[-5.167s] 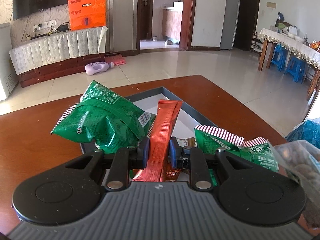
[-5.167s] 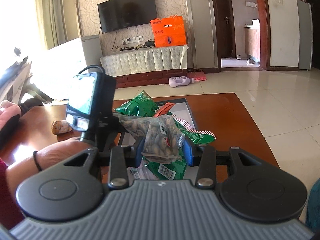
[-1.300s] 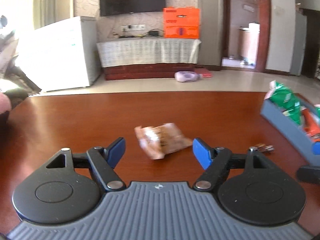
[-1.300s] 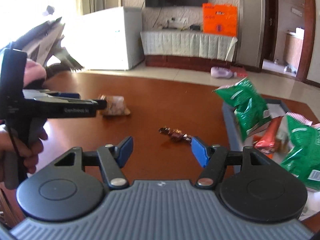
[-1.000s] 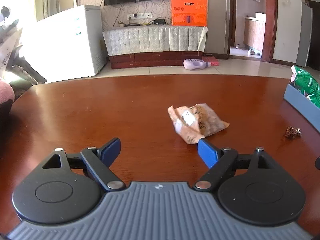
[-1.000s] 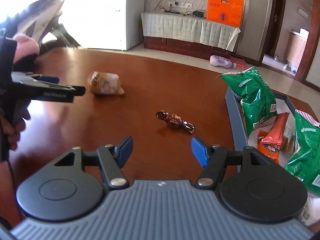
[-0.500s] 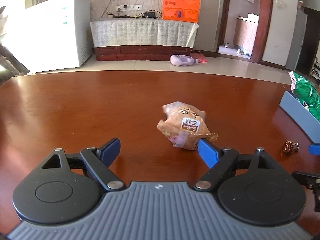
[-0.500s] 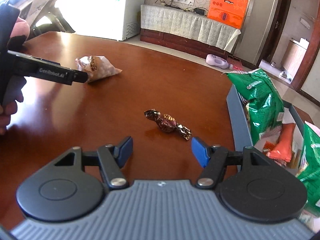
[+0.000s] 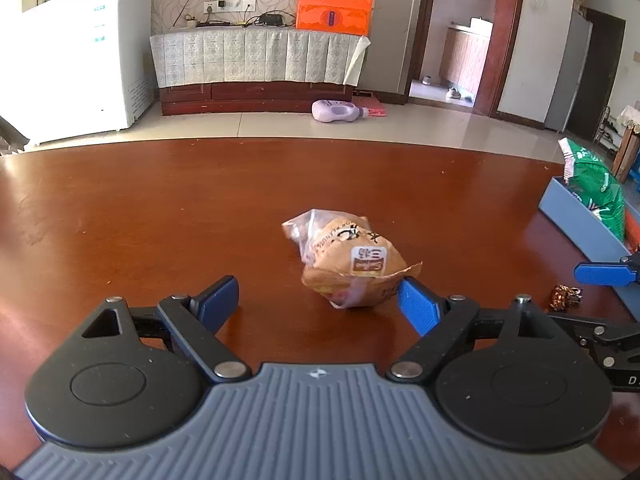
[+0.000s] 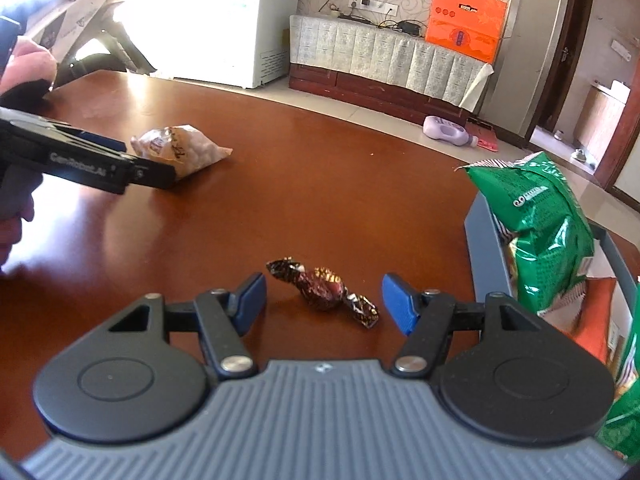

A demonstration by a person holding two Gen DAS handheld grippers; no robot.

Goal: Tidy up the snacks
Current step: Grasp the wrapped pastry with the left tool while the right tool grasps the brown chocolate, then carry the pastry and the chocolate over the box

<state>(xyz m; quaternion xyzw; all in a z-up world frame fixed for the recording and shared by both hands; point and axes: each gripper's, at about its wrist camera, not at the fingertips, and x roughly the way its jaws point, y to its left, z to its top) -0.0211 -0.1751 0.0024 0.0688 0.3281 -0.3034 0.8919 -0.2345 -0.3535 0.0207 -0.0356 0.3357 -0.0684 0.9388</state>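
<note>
The table (image 9: 160, 208) is a broad, polished sheet of dark wood, so anything smooth-wrapped will likely skate on it if nudged sideways. At its right edge stands the grey tray (image 10: 480, 232), already holding a green bag (image 10: 544, 220) propped upright against its near wall, with an orange packet (image 10: 596, 312) lying behind it.

Two snacks lie loose on the wood. The bun (image 9: 348, 260), in a clear crinkly wrapper with a printed label, sits just ahead of the left gripper (image 9: 318, 298), off toward its right finger: the wrapper's fin touches or nearly touches that blue pad, while the left pad stands well clear. The jaws gape wide and grasp nothing. The bun looks light, puffy and easily squashed, and the film is probably slippery. I judge the best hold is across the plump middle of the loaf, closing gently, not on the thin sealed fin, which would fold and slide out.

The candy (image 10: 324, 288), in dark twisted foil, lies between the spread fingers of the right gripper (image 10: 322, 300), touching neither pad; that tool too is released and empty. It seems small, firm and nearly weightless. The round centre is the place to pinch, since the twisted ends would crumple
</note>
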